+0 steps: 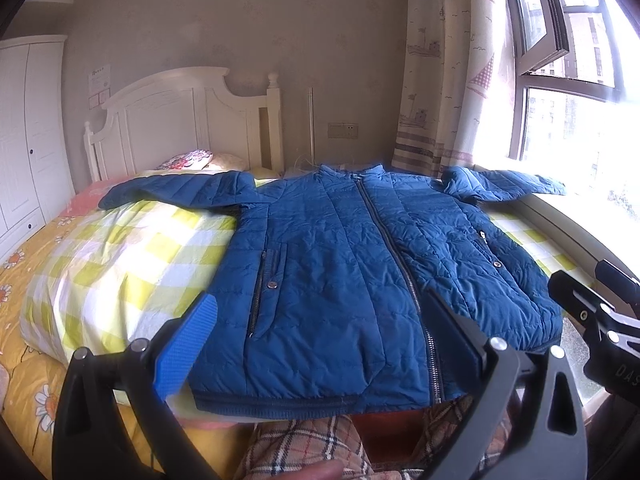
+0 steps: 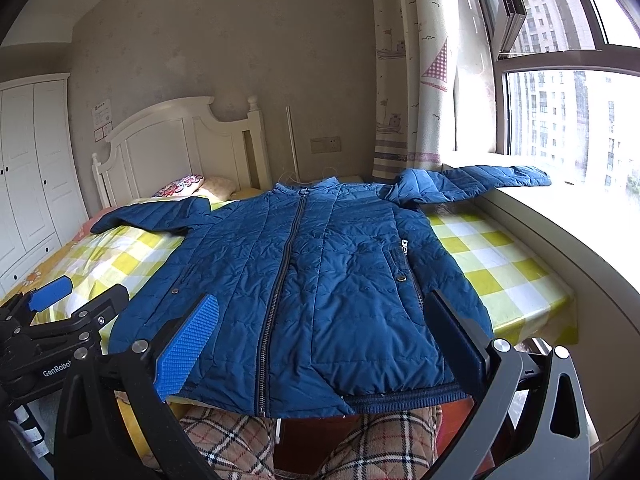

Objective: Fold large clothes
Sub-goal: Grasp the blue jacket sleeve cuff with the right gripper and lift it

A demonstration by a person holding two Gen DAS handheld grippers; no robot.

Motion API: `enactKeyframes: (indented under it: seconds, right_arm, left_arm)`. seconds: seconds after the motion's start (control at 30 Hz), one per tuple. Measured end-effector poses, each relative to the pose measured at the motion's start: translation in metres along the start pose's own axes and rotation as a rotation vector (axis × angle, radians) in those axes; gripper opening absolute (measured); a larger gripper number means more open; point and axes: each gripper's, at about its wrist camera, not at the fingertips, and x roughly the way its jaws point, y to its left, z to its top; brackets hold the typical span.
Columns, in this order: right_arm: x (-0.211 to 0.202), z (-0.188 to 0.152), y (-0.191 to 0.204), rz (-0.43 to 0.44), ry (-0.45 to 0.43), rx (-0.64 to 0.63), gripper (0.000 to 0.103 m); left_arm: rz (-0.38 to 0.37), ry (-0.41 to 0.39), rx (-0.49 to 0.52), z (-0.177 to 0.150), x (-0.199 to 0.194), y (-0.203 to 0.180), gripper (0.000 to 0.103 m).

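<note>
My fingers on both sides are spread wide and they grasp nothing: the left gripper (image 1: 320, 344) hangs above the bottom edge of the jacket (image 1: 352, 264), and the right gripper (image 2: 320, 344) hangs above the same edge, a little more toward the window (image 2: 560, 112). The blue quilted jacket lies flat, front side up, with the zipper (image 2: 284, 280) closed, on a yellow and white checked cover (image 2: 492, 264) on the bed (image 1: 24, 280). Its collar points to the white headboard (image 1: 172, 120) and its hem is near me, over the bed edge above my checked trousers (image 2: 224, 436). One sleeve (image 1: 176, 190) stretches toward the wardrobe (image 1: 28, 128) side, and the other sleeve (image 2: 484, 178) rests on the window sill (image 2: 560, 208) beside the curtain (image 2: 412, 80).
</note>
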Motion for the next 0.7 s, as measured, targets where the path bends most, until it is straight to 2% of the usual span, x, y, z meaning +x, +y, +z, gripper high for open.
enactKeyframes:
  seconds: [0.07,0.2,0.33,0.43,0.5,0.6,0.7]
  right_arm:
    - [0.019,0.004,-0.007,-0.023,0.019,-0.014,0.098]
    - [0.069,0.022,-0.046,-0.055,0.083,0.072,0.098]
    - [0.118,0.045,-0.100,-0.068,0.111,0.205,0.098]
    - [0.169,0.057,-0.150,-0.096,0.160,0.318,0.098]
    - [0.205,0.064,-0.185,-0.133,0.192,0.401,0.098]
    - [0.255,0.076,-0.234,-0.181,0.214,0.509,0.098]
    - [0.298,0.089,-0.272,-0.191,0.209,0.607,0.098]
  left_arm:
    - [-0.032,0.023,0.005,0.010,0.031,0.003,0.101]
    - [-0.010,0.167,-0.010,0.043,0.128,0.020,0.101]
    - [0.054,0.306,-0.038,0.075,0.224,0.042,0.101]
    - [0.117,0.365,-0.052,0.085,0.287,0.059,0.101]
    - [0.134,0.403,-0.079,0.082,0.317,0.071,0.101]
    - [0.097,0.485,-0.156,0.068,0.345,0.085,0.101]
    - [0.099,0.462,-0.143,0.066,0.340,0.083,0.101]
